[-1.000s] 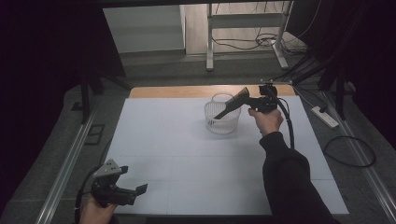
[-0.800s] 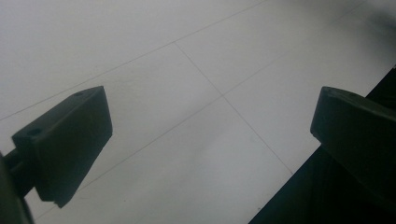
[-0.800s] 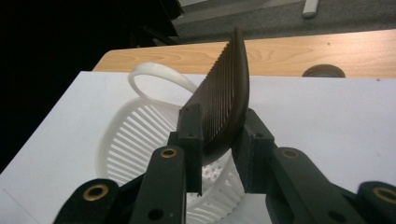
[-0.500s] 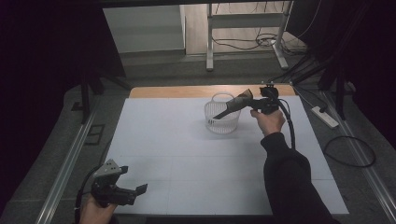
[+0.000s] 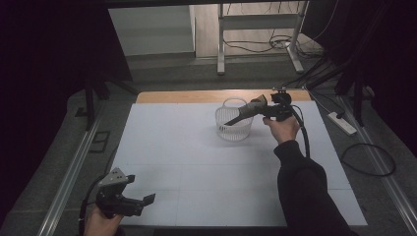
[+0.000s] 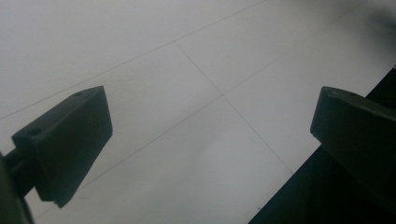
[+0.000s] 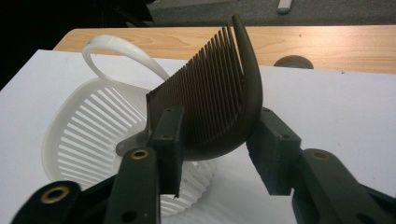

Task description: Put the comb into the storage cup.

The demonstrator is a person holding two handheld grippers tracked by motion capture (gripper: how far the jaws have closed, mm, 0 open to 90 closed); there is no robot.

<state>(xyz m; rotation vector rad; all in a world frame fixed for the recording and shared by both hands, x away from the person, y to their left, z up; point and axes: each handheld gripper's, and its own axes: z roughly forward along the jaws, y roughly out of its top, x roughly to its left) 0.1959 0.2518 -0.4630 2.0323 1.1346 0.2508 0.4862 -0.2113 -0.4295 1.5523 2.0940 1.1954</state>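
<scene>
A dark brown wide-tooth comb (image 7: 215, 102) stands between the jaws of my right gripper (image 7: 219, 154), teeth toward the left jaw, curved spine toward the right one. The jaws have just been opening and no longer press on it. Its thin handle slants down into a white slatted plastic basket (image 7: 79, 135). In the high view the comb (image 5: 246, 110) reaches from my right gripper (image 5: 258, 108) over the basket (image 5: 233, 130) at the table's far middle. My left gripper (image 5: 142, 204) rests open near the front left corner; in its own view the left gripper (image 6: 210, 135) has nothing between its jaws.
The white table top (image 5: 196, 162) has a wooden strip (image 5: 196, 96) along its far edge. A metal rail (image 5: 69, 177) runs along the left side. Cables and a power strip (image 5: 344, 123) lie on the floor to the right.
The comb's handle has tipped a little lower into the basket, and the right gripper shifted slightly. The left hand has stayed still.
</scene>
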